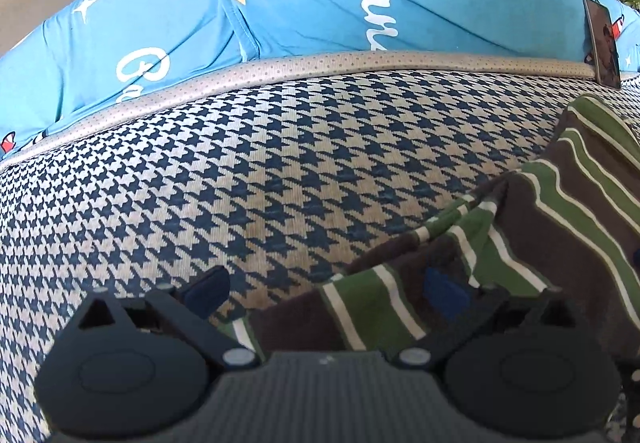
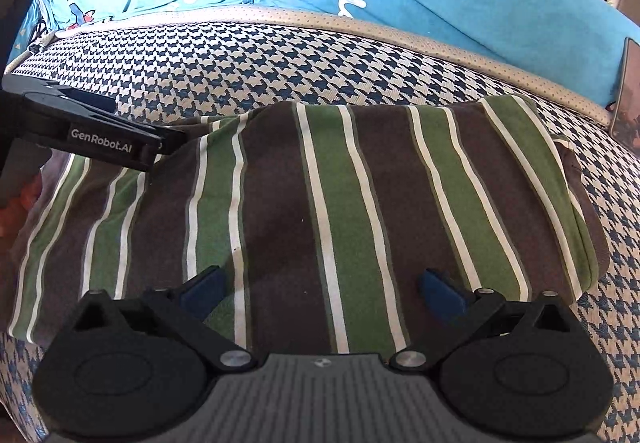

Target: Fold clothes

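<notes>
Both tools spread apart over a striped shirt (image 2: 340, 203) lying part-folded on the houndstooth bed cover (image 1: 240, 183).

The left tool (image 1: 326, 289), fingers apart, straddles the shirt's bunched left edge; the right tool (image 2: 320, 285), also apart, hovers over its near middle. A shallow pinch on that rumpled edge could catch one layer only, dragging the fold askew, or snag the cover beneath. The phone (image 1: 604, 43) propped at the far right seems safely distant.
</notes>
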